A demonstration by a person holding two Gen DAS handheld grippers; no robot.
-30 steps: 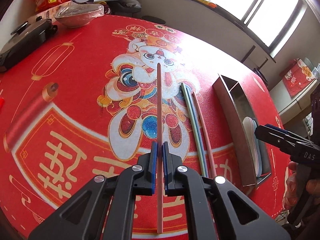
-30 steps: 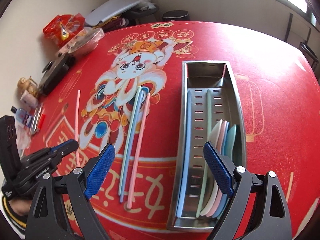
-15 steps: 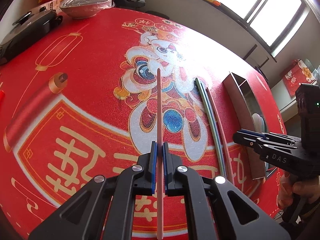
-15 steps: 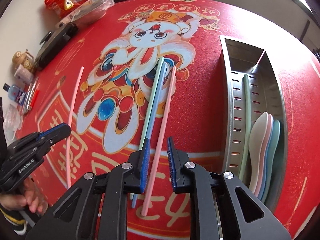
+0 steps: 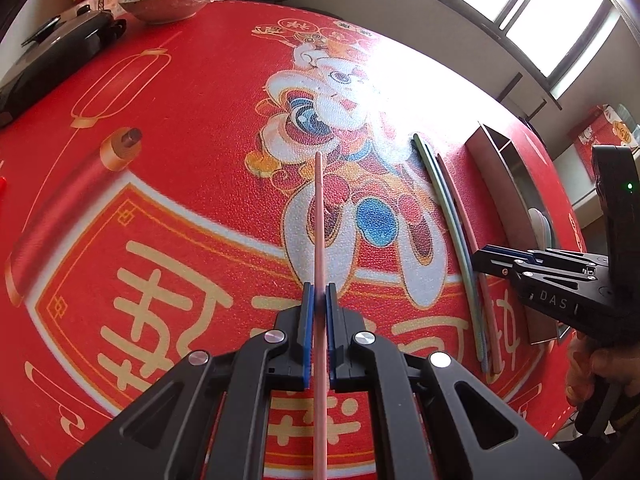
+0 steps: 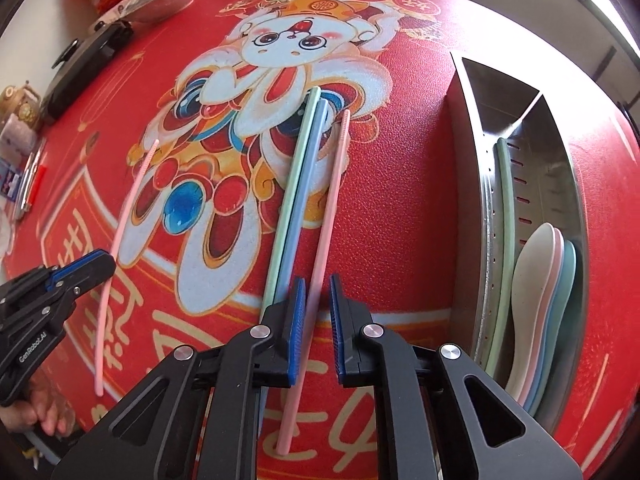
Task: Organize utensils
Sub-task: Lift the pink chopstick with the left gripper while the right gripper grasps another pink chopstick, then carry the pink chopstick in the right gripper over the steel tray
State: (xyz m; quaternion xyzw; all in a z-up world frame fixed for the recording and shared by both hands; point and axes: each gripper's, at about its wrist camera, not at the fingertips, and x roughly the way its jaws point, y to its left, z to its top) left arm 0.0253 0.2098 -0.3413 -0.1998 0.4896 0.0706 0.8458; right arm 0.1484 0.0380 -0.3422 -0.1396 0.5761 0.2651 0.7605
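Note:
My left gripper is shut on a pink chopstick, which points forward over the red tablecloth. It also shows in the right wrist view, held by the left gripper. My right gripper is nearly closed around a second pink chopstick on the cloth, with a small gap to the right pad. A green chopstick and a blue chopstick lie just left of it. The steel utensil tray at the right holds a green chopstick and three spoons.
A black case and a wrapped bowl stand at the far left of the round table. Small items crowd the left edge. The right gripper's body sits beside the loose chopsticks.
My right gripper went from wide open to nearly closed and came down over the pink chopstick beside the tray. My left gripper has kept its pink chopstick and drifted back toward the table's near edge.

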